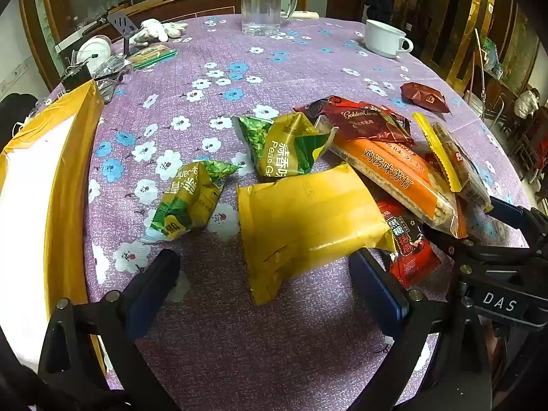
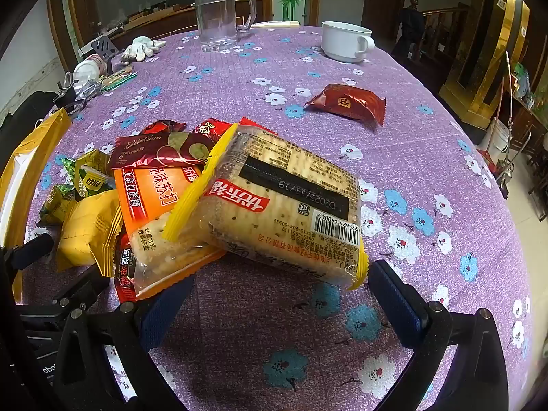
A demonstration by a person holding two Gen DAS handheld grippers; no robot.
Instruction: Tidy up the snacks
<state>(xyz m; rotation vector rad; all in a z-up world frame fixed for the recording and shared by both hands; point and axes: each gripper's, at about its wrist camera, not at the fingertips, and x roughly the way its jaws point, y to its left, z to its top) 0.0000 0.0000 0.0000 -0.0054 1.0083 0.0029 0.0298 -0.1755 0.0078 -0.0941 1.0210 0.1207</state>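
Note:
A heap of snack packs lies on the purple flowered tablecloth (image 1: 212,342). In the left wrist view my left gripper (image 1: 263,281) stands open, its blue pads on either side of the near end of a plain yellow pack (image 1: 308,219) without touching it. Two green pea packs (image 1: 191,198) (image 1: 287,144) lie beyond, beside an orange cracker pack (image 1: 394,171). In the right wrist view my right gripper (image 2: 277,294) is open just short of a clear cracker pack with yellow ends (image 2: 284,205), which leans on the orange cracker pack (image 2: 154,191). A dark red pack (image 2: 346,102) lies apart.
A yellow-rimmed box (image 1: 68,171) stands at the table's left edge. At the far side are a glass mug (image 1: 262,0), a white cup (image 1: 383,37), white gloves (image 1: 157,30) and clutter with a green packet (image 1: 154,56). My right gripper's frame (image 1: 496,267) shows beside the heap.

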